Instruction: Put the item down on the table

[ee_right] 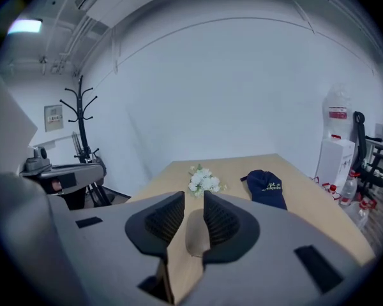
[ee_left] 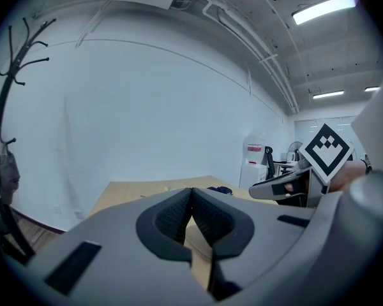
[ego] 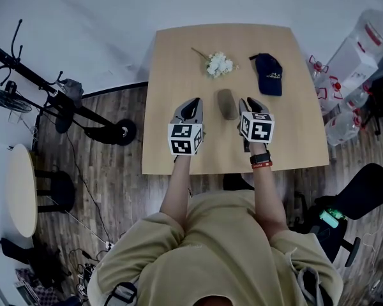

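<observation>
Two grippers flank the item [ego: 228, 103] lying on the table [ego: 172, 69] in the head view: left gripper [ego: 193, 101], right gripper [ego: 252, 100]. Left gripper view: jaws pressed together, empty. Right gripper view: jaws slightly apart, the item lying beyond them, untouched.

table [ego: 179, 81] | on it: white flowers [ego: 219, 64], navy cap [ego: 269, 73], grey oblong item [ego: 227, 103]
</observation>
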`<state>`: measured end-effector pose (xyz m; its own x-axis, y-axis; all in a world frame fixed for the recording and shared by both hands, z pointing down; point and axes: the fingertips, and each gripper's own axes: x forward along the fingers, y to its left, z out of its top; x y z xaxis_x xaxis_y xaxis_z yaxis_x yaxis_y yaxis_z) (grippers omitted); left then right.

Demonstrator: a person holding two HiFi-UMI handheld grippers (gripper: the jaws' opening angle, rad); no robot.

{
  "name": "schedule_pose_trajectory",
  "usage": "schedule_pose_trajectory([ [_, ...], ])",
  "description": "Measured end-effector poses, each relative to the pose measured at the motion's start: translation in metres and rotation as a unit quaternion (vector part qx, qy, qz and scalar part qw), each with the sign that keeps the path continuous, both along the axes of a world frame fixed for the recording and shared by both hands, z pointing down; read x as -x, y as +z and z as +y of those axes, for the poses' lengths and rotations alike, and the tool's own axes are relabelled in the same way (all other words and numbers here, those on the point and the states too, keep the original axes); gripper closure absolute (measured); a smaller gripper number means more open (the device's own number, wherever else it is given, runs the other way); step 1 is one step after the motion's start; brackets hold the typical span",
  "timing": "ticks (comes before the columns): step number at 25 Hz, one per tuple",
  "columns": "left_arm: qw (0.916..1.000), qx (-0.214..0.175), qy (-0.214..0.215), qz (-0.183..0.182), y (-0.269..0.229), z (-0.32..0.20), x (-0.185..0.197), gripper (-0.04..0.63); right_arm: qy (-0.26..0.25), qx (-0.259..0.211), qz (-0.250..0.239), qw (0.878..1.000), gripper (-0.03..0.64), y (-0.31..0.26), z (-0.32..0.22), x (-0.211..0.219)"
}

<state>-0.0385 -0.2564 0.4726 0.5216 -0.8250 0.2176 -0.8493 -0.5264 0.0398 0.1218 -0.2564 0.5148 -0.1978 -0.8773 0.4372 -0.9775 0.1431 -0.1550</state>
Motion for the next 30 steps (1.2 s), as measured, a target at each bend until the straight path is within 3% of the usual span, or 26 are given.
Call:
schedule_pose_trajectory([
  [4, 0.9999, -0.011, 0.001, 0.000, -0.010, 0.006, 0.006, 0.572, 0.003, -0.021, -0.001, 1.000, 0.516, -0.016, 0.007, 0.004],
  [11, 0.9994, -0.034, 0.000, 0.001, -0.032, 0.017, 0.009, 0.572, 0.002, -0.064, -0.004, 0.998, 0.601, -0.043, 0.020, 0.006],
  [26, 0.9972, -0.074, -0.010, 0.001, -0.046, 0.024, 0.021, 0.572, 0.037, -0.182, 0.022, 0.982, 0.604, -0.083, 0.035, 0.000],
  [30, 0.9959, -0.089, -0.016, 0.003, -0.048, 0.025, 0.023, 0.572, 0.047, -0.194, 0.036, 0.979, 0.604, -0.083, 0.035, -0.003],
])
